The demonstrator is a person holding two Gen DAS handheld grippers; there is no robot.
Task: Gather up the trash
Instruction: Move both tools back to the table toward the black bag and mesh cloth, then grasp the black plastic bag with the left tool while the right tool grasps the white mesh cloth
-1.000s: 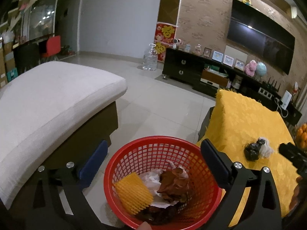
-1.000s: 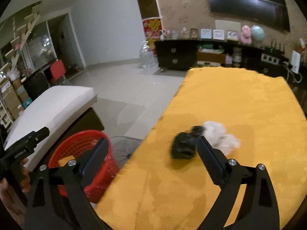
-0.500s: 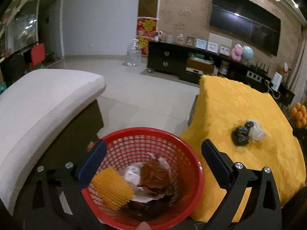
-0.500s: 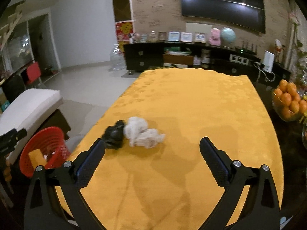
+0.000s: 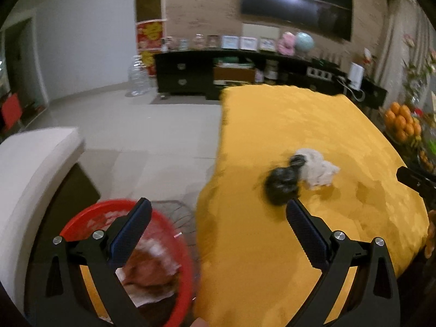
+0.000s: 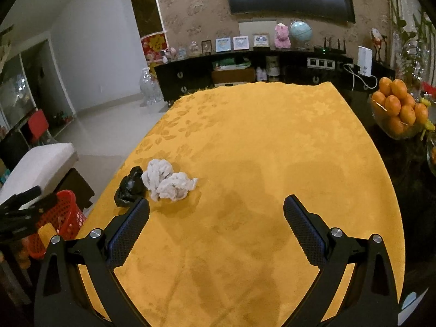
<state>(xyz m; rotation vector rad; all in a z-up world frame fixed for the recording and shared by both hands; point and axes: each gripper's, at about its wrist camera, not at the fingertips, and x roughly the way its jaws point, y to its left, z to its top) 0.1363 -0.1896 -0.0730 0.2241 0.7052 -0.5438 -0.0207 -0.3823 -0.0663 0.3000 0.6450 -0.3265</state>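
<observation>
Red basket (image 5: 174, 248) at 7 o'clock beside the bench (image 6: 272, 141) already holds scraps, but black wad (image 6: 129, 186) & white tissue (image 6: 167, 181), touching, remain on it w/ both claws, left (image 5: 216, 224) & right (image 6: 216, 224), spread wide, empty.

Left wrist view motion-blurred throughout. Red basket (image 5: 174, 259) at 7 o'clock smeared, partly behind left gripper (image 5: 216, 227) finger, contents unreadable. Black wad (image 5: 282, 184) and white crumpled paper (image 5: 318, 170) fuzzy, edges unclear. Right gripper (image 5: 417, 181) cut off at 3 o'clock edge. In right wrist view, red basket (image 6: 64, 215) half hidden behind left gripper (image 6: 20, 207) at 8 o'clock; orange bowl (image 6: 399, 109) contents partly cropped at 3 o'clock.
</observation>
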